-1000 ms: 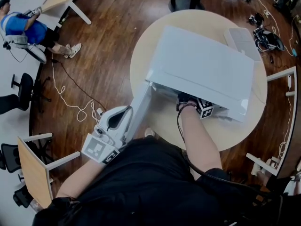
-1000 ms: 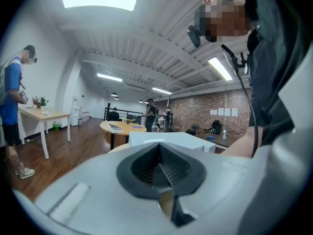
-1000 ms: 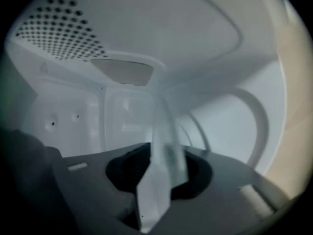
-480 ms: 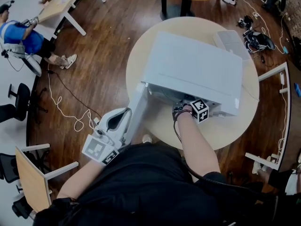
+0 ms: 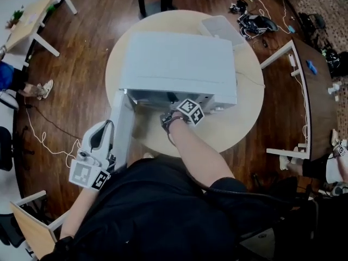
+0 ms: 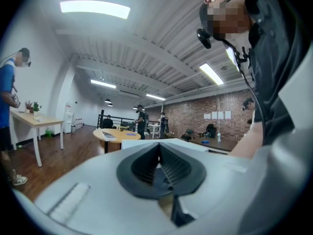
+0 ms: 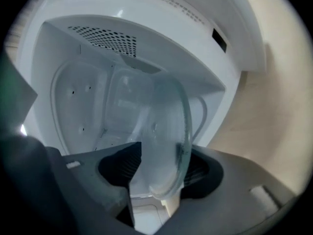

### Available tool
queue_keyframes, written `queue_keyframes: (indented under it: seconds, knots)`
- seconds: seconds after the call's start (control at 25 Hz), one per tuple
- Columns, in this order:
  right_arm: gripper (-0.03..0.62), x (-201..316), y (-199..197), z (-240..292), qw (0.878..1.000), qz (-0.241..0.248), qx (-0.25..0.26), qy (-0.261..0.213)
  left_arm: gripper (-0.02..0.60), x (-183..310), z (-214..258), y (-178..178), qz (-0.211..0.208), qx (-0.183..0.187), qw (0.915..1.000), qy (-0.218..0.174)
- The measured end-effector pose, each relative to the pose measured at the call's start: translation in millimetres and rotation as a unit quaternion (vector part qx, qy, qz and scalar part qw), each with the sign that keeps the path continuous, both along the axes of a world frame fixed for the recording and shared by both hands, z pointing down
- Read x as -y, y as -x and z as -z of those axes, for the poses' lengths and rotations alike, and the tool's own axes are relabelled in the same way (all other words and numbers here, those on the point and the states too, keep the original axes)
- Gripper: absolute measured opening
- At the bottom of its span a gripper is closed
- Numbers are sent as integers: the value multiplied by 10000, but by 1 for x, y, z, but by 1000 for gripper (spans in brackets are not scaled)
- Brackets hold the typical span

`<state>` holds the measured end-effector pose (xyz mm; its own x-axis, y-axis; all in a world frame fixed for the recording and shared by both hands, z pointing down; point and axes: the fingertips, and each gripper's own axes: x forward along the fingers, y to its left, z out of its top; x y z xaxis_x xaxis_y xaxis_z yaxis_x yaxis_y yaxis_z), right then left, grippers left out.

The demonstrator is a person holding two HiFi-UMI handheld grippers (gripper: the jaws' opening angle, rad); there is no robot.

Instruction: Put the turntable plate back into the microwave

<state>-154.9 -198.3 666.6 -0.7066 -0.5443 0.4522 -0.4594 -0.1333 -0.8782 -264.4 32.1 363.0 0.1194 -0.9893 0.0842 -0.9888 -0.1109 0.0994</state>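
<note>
Glass turntable plate (image 7: 166, 131) stands tilted in microwave (image 5: 174, 64) mouth, toward surface's (image 5: 244, 107) near edge, between released right tongs (image 7: 161, 153). Left tongs (image 6: 157, 155) clenched, empty. Plate likely heavy, slick, breakable; grip rim.

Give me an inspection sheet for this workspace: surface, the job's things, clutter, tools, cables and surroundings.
Surface: round table, light top.
Job's things: microwave on the table, door swung open; glass plate in the cavity opening.
Clutter: white tray behind the microwave.
Tools: right tool at the opening, jaws apart with the plate between them; left tool shut, empty, beside the door.
Cables: white cord on the floor; tangled gear beyond the table.
Surroundings: wood floor, desk, a person standing nearby.
</note>
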Motion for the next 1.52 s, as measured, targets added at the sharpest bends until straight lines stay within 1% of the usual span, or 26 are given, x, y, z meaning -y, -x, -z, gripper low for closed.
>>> queue_keyframes:
  seconds: [0.16, 0.36, 0.44, 0.52, 0.6, 0.72, 0.8, 0.88, 1.0, 1.08, 1.16, 1.2, 1.24, 1.28, 1.36, 1.4, 1.44, 1.48, 1.52]
  knots:
    - [232, -8, -2, -3, 9999, 88, -12, 64, 3, -1, 0, -3, 6, -11, 10000, -58]
    - [233, -12, -5, -9, 9989, 381, -267, 44, 3, -2, -8, -7, 91, -14, 9999, -97]
    - [233, -18, -15, -19, 9976, 480, -456, 210, 3, -1, -10, -12, 73, -26, 9999, -96]
    - [253, -26, -23, -28, 9965, 507, -564, 341, 3, -2, -10, -15, 65, -25, 9999, -97]
    - [253, -31, -25, -30, 9966, 539, -554, 277, 3, -4, -11, -15, 87, -27, 9999, -89]
    - [253, -32, -23, -33, 9956, 721, -554, 225, 3, -6, -12, -15, 96, -33, 9999, -82]
    - [253, -34, -24, -34, 9942, 870, -604, 183, 3, -5, -12, -18, 60, -23, 9999, -79]
    - [253, -42, -30, -37, 9934, 931, -609, 268, 3, -3, -13, -22, -7, -19, 10000, -76]
    - [253, -57, -53, -37, 9927, 980, -603, 350, 3, 0, -18, -28, -156, -131, 9998, -58]
    - [252, -64, -74, -31, 9923, 1047, -614, 232, 3, 4, -21, -35, -322, -263, 9991, -57]
    - [252, -69, -98, -18, 9940, 985, -473, 102, 3, 11, -22, -47, -550, -343, 9978, -108]
    - [251, -70, -112, -9, 9960, 840, -314, 18, 3, 15, -20, -53, -660, -359, 9970, -167]
    - [244, -67, -128, 2, 9982, 573, -111, -98, 3, 19, -18, -59, -758, -361, 9962, -243]
    - [238, -63, -149, 15, 9994, 193, 91, -256, 3, 24, -16, -64, -856, -362, 9952, -314]
    - [142, -53, -192, 43, 9955, -531, 324, -709, 3, 34, -17, -76, -1102, -439, 9923, -363]
    - [96, -52, -210, 59, 9924, -686, 304, -973, 3, 39, -20, -83, -1243, -516, 9903, -344]
    - [53, -54, -223, 75, 9897, -680, 194, -1245, 3, 44, -25, -90, -1378, -610, 9881, -307]
    - [4, -58, -232, 91, 9869, -564, 21, -1513, 3, 48, -31, -98, -1488, -721, 9859, -266]
    - [2, -63, -237, 107, 9834, -398, -191, -1761, 3, 51, -35, -105, -1569, -851, 9837, -226]
